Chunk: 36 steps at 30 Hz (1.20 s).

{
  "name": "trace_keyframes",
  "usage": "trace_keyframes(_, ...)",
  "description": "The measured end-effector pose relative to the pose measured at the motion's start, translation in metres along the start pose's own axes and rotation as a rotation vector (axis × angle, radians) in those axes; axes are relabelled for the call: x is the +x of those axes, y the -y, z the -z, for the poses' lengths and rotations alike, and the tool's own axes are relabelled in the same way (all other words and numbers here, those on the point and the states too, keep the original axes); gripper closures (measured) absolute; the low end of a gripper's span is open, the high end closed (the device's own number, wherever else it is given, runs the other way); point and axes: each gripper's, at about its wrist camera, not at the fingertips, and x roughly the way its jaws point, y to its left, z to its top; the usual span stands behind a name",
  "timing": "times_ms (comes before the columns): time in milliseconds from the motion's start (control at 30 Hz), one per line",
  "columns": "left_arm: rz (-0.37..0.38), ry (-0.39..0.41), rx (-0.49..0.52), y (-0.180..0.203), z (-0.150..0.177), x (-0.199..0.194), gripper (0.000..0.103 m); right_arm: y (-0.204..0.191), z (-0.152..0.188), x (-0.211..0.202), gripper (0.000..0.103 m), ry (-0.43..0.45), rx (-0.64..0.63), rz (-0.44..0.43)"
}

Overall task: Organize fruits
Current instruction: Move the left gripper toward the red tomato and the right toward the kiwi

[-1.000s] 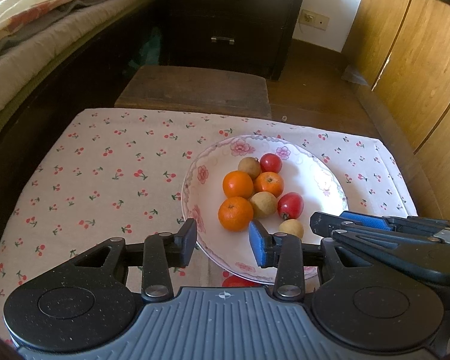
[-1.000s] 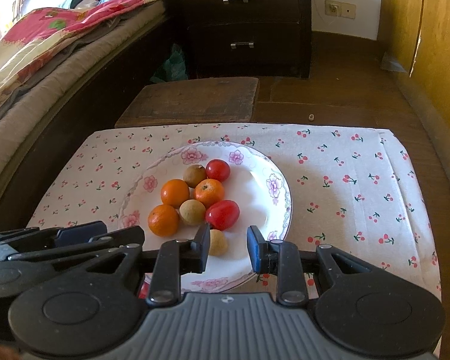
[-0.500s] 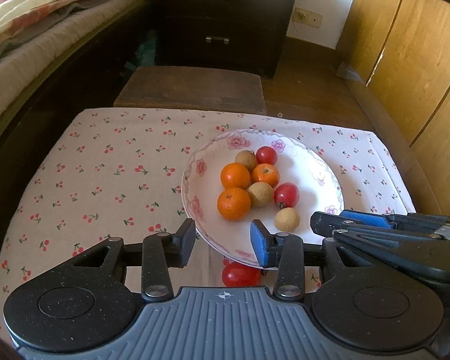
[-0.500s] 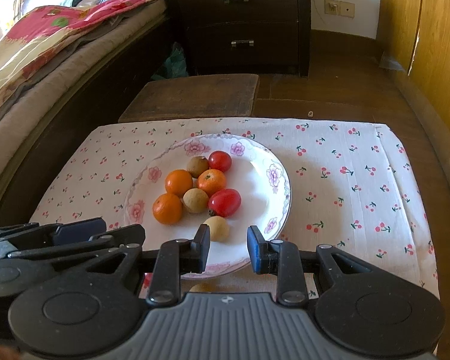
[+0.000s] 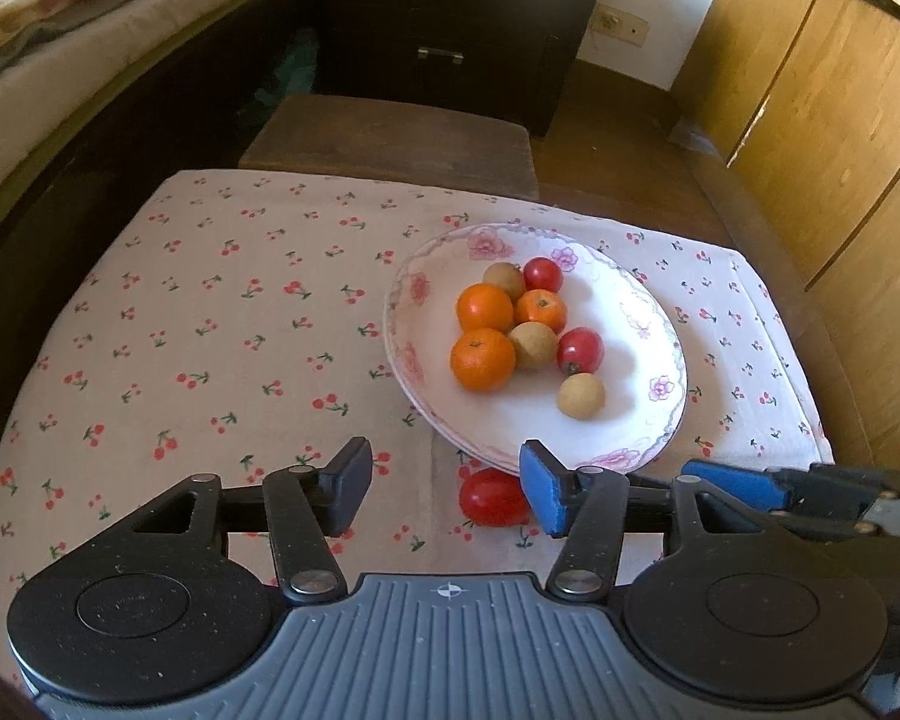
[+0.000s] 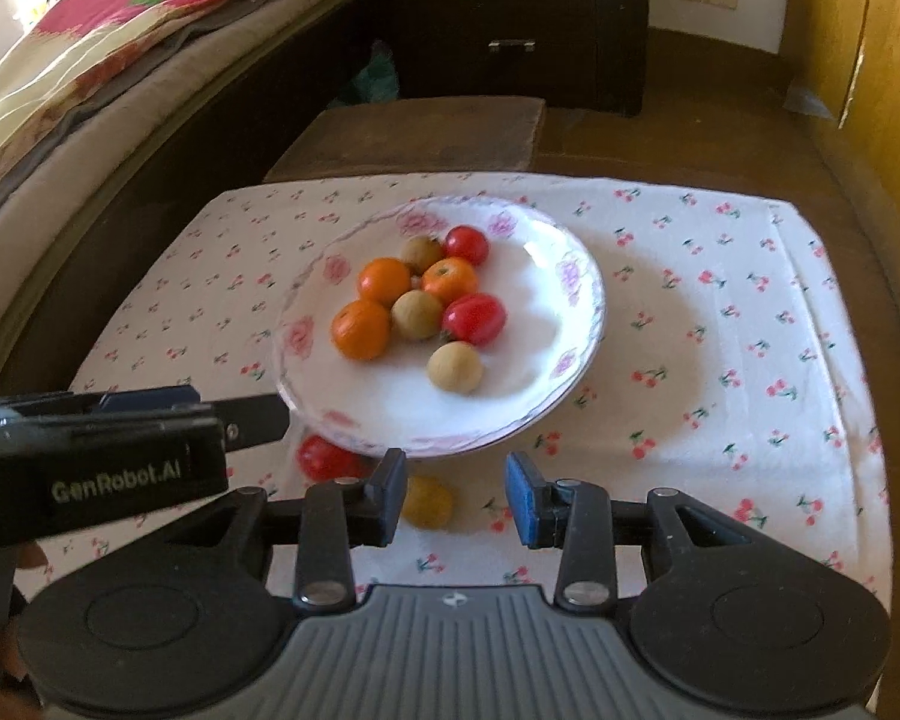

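A white floral plate (image 5: 642, 420) (image 6: 564, 324) on the cherry-print cloth holds three oranges (image 5: 482, 359) (image 6: 360, 329), two red tomatoes (image 5: 579, 350) (image 6: 473, 318) and three tan round fruits (image 5: 580, 395) (image 6: 455, 366). A red tomato (image 5: 491, 498) (image 6: 327, 457) lies on the cloth in front of the plate. A yellow fruit (image 6: 428, 501) lies beside it, seen only in the right wrist view. My left gripper (image 5: 447, 487) is open and empty above the loose tomato. My right gripper (image 6: 455, 501) is open and empty over the yellow fruit.
The cloth-covered table (image 5: 210, 324) ends at a wooden stool (image 5: 390, 138) beyond. A bed (image 6: 90, 72) lies to the left, a dark drawer chest (image 5: 450, 30) at the back, and wooden cabinets (image 5: 810, 120) to the right.
Both grippers have drawn back and up from the plate. The loose red tomato and the yellow fruit on the cloth have come into view. Both stay open.
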Motion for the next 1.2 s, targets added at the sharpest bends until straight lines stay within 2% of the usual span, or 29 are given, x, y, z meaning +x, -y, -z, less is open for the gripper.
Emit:
trace_keyframes(200,0.0,0.002,-0.015,-0.008,-0.001,-0.002,0.037,-0.009,0.003,0.013,0.066,-0.042,-0.007,-0.033)
trace_keyframes(533,0.012,-0.014,-0.02,-0.013,0.0,0.0,0.036,-0.015,0.008,0.038,0.066,-0.083,-0.045,-0.002)
trace_keyframes(700,0.048,-0.038,-0.027,-0.011,0.004,0.004,0.036,-0.014,0.009,0.032,0.075,-0.072,-0.061,-0.003)
trace_keyframes(1200,0.061,-0.09,0.029,0.018,0.013,0.037,0.036,0.017,0.023,0.008,0.077,-0.067,-0.055,0.004)
